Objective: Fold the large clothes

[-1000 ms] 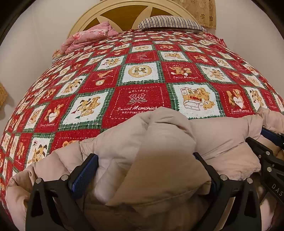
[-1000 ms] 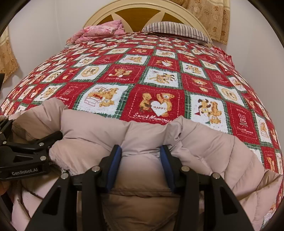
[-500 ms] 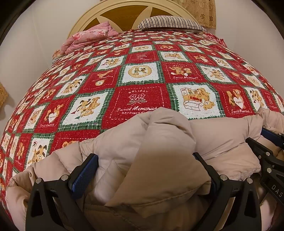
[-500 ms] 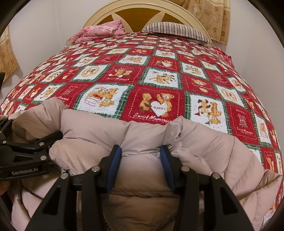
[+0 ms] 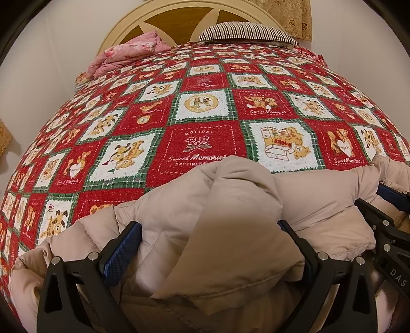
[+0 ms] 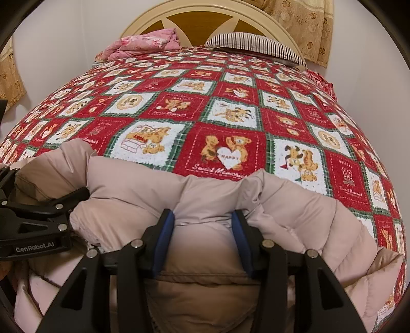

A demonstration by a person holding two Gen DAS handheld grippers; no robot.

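A pale beige puffer jacket (image 5: pixel 230 192) (image 6: pixel 294 210) lies bunched across the near edge of the bed. My left gripper (image 5: pixel 208 225) has its jaws far apart, clamped on a thick raised fold with a collar flap draped over its right finger. My right gripper (image 6: pixel 202 214) is shut on a narrower quilted fold that bulges up between its blue pads (image 6: pixel 164 230). The two grippers sit side by side: the left gripper's black frame (image 6: pixel 33 225) shows at the left of the right wrist view. The right gripper's finger (image 5: pixel 379 220) shows at the right edge of the left wrist view.
A red, white and green teddy-bear quilt (image 5: pixel 202 143) (image 6: pixel 230 123) covers the bed beyond the jacket. A folded pink blanket (image 5: pixel 128 53) and a striped pillow (image 5: pixel 246 30) lie by the rounded headboard (image 5: pixel 179 23). White walls close both sides; a gold curtain (image 6: pixel 302 23) hangs behind.
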